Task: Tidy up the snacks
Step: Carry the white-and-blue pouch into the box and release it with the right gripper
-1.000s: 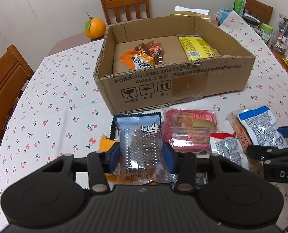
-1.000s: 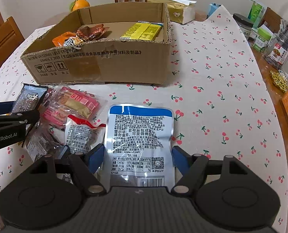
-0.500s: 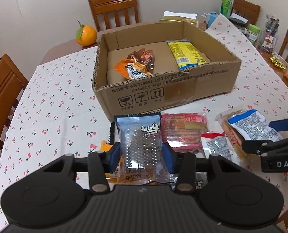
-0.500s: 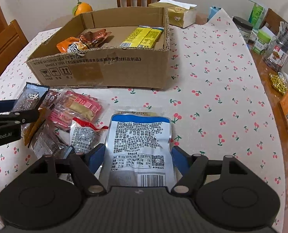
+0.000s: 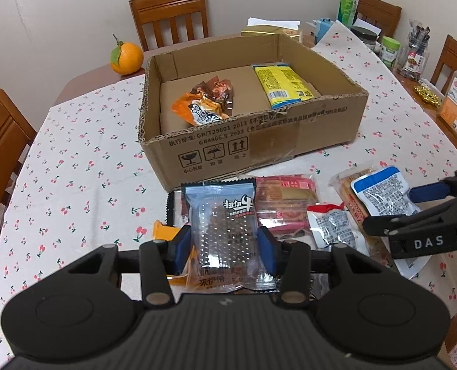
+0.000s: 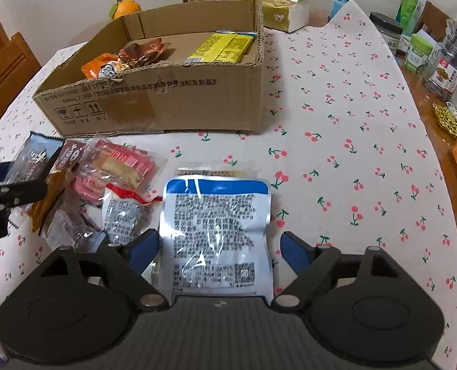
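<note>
Left wrist view: my left fingers clamp the blue-topped clear snack pouch, hiding its sides. My right fingers straddle the blue-and-white packet; contact is unclear. Both lie before the cardboard box.

Counts on the table
One cardboard box with three snack packets inside; about six packets lower centre; one orange upper left; four chairs.

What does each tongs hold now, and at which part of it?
The left tongs grip the blue-grey snack pouch by its lower side edges. The right tongs straddle the blue-topped packet; a gap shows on the right, so the hold is uncertain.
</note>
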